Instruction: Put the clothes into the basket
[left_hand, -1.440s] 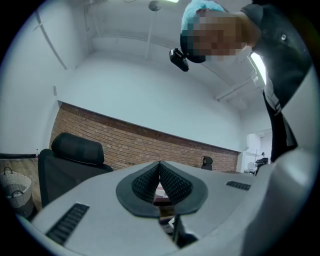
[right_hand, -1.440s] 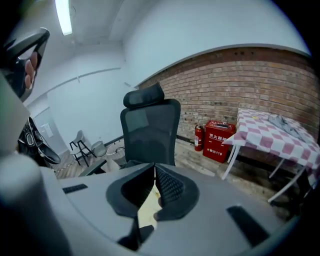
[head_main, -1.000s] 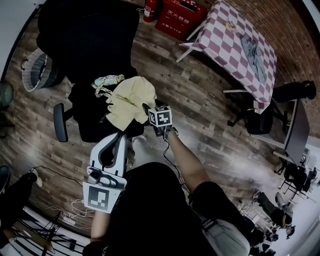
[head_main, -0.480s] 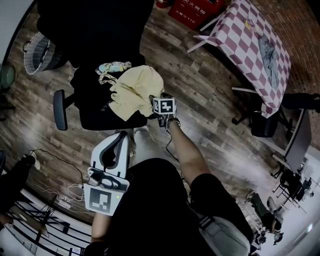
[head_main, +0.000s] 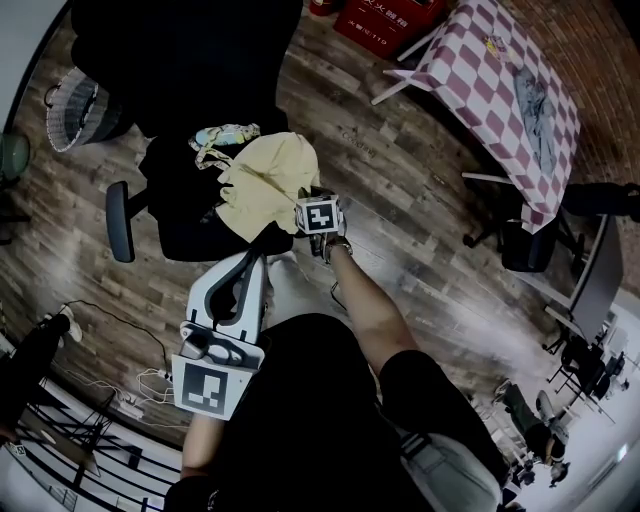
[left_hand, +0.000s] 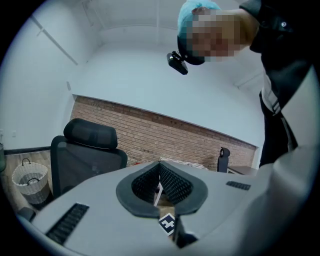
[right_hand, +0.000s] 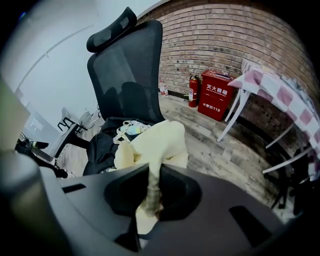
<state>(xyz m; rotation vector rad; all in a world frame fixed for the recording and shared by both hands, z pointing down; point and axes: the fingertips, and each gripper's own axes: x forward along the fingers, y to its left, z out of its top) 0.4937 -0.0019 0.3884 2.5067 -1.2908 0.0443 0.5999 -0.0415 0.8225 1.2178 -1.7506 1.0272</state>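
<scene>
A pale yellow garment (head_main: 262, 180) lies over the front of a black office chair's seat (head_main: 150, 225). My right gripper (head_main: 300, 230) points steeply down at its near edge. In the right gripper view its jaws have just been closing, and the right gripper (right_hand: 152, 200) is shut on a fold of the yellow garment (right_hand: 160, 142). A small patterned garment (head_main: 225, 135) and a black garment (head_main: 175, 180) lie behind it on the seat. The woven basket (head_main: 75, 115) stands on the floor left of the chair. My left gripper (head_main: 257, 260) hangs near my body, shut and holding nothing.
A checked table (head_main: 490, 90) stands at the upper right, with a red box (head_main: 385, 15) beside it and a dark chair (head_main: 525, 245) below it. Cables (head_main: 150, 385) lie on the wooden floor at the lower left. The basket (left_hand: 30, 181) shows in the left gripper view.
My right gripper has sunk onto the yellow garment's near edge and closed on a fold. My left gripper has crept a little toward the chair.
</scene>
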